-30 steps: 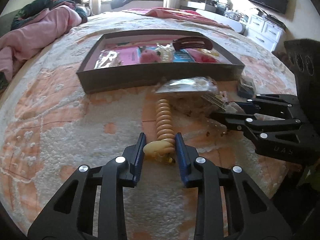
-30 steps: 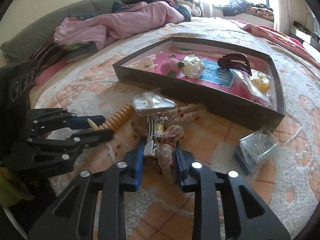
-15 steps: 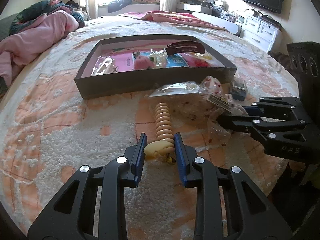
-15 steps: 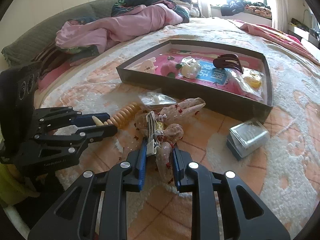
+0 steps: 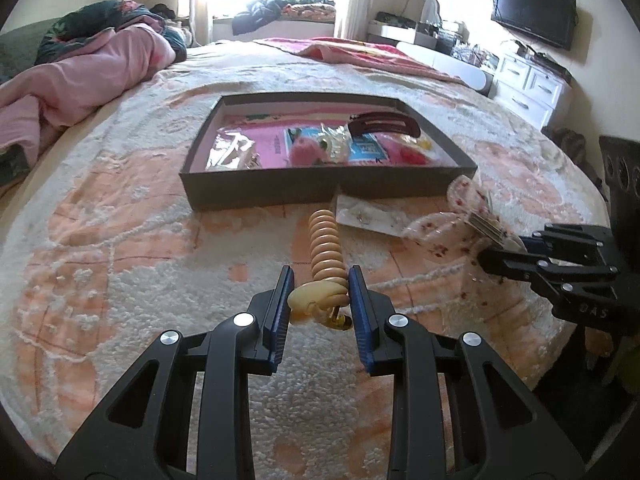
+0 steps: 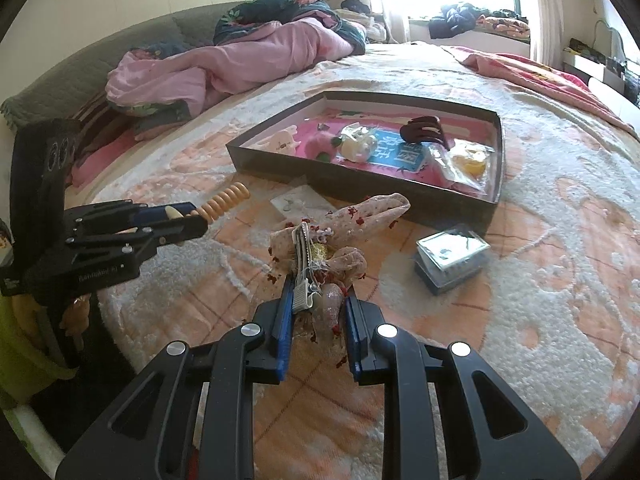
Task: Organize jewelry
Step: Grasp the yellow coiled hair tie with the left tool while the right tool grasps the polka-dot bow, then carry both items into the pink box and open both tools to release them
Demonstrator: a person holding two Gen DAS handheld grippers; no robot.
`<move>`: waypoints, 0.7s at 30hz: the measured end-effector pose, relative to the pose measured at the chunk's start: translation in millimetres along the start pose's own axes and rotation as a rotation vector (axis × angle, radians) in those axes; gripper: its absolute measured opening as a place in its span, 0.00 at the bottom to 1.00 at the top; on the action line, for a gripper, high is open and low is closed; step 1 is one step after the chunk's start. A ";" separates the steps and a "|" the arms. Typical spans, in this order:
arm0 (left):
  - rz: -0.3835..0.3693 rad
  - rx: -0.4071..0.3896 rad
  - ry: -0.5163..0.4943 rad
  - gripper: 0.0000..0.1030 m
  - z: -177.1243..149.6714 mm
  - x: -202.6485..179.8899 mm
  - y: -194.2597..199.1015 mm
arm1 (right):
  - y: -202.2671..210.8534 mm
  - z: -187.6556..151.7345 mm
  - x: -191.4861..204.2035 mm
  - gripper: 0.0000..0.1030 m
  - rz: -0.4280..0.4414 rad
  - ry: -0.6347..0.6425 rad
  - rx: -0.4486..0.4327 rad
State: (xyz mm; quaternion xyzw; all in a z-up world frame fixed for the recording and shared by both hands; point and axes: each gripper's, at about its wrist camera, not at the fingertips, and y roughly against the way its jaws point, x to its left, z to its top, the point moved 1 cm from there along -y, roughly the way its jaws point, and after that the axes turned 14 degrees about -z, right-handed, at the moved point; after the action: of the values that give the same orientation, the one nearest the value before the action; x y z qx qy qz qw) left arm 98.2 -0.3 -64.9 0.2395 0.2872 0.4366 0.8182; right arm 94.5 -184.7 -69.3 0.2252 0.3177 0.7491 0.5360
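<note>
The bed point(image 5: 120, 280) fills both of my views, covered in a cream and peach patterned spread; its far edge runs out into window glare. A pink quilt point(image 6: 224, 68) is heaped in the upper left of each frame.

The dark shallow tray point(image 5: 320, 190) sits above the middle of my left view, and its near wall hides the front of what lies inside. I can make out a dark brown hair claw point(image 5: 384, 124), a pink fluffy piece point(image 5: 304, 150) and a yellow item in a clear bag point(image 6: 472, 162); the other small bags in there glare too much to read.

A small clear box on a blue base point(image 6: 452, 260) lies on the spread right of centre in my right view, just outside the tray's near corner. A flat clear packet point(image 5: 372, 218) lies against the tray's front wall, its contents too small to tell.

My left gripper point(image 5: 320, 300) is clamped on the near end of a tan coiled hair clip point(image 5: 326, 248), which points up the frame toward the tray. My right gripper point(image 6: 318, 312) is clamped on a sheer pink bow clip point(image 6: 340, 236) with red specks; its bow reaches up the frame, close to the tray's near wall, and the metal clip sits at the left pad.
</note>
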 end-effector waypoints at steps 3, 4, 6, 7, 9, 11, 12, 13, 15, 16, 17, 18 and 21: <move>0.002 -0.016 0.001 0.20 1.9 -0.7 4.6 | 4.4 1.6 -3.7 0.20 -0.007 -0.009 -0.011; 0.003 -0.021 0.003 0.20 2.6 -1.3 5.8 | 5.6 2.0 -4.8 0.20 -0.009 -0.011 -0.014; 0.002 -0.030 0.006 0.20 4.0 -1.3 8.5 | 7.7 3.8 -6.7 0.20 -0.010 -0.017 -0.021; 0.004 -0.036 0.007 0.20 5.0 -1.1 10.1 | 9.0 5.0 -7.8 0.20 -0.012 -0.020 -0.027; 0.005 -0.049 0.012 0.20 8.0 -0.3 13.1 | 10.8 7.4 -9.5 0.20 -0.014 -0.026 -0.035; 0.007 -0.056 0.015 0.20 10.2 0.8 14.2 | 12.1 10.8 -12.1 0.20 -0.017 -0.034 -0.044; 0.009 -0.060 0.014 0.20 12.0 0.9 14.4 | 12.3 12.2 -13.6 0.20 -0.020 -0.037 -0.048; 0.012 -0.064 0.015 0.20 15.4 1.6 13.8 | 12.0 14.3 -15.8 0.20 -0.025 -0.041 -0.052; 0.013 -0.067 0.017 0.20 21.2 3.3 12.5 | 9.7 19.0 -20.3 0.20 -0.032 -0.053 -0.056; 0.014 -0.071 0.015 0.20 25.9 3.5 11.0 | 8.3 21.4 -22.1 0.20 -0.035 -0.058 -0.057; 0.018 -0.072 0.012 0.20 30.2 3.9 8.6 | 6.9 23.9 -24.2 0.20 -0.039 -0.063 -0.059; 0.023 -0.074 0.010 0.20 34.5 5.1 6.2 | 4.3 27.5 -27.2 0.20 -0.046 -0.070 -0.062; 0.032 -0.078 0.017 0.20 47.0 8.8 -3.6 | -2.5 36.3 -34.0 0.20 -0.058 -0.088 -0.066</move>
State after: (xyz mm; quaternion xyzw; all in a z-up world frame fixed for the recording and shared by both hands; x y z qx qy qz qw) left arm 136.2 -1.2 -35.6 0.2082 0.2730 0.4625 0.8174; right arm 131.8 -207.7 -45.7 0.2307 0.2752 0.7326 0.5782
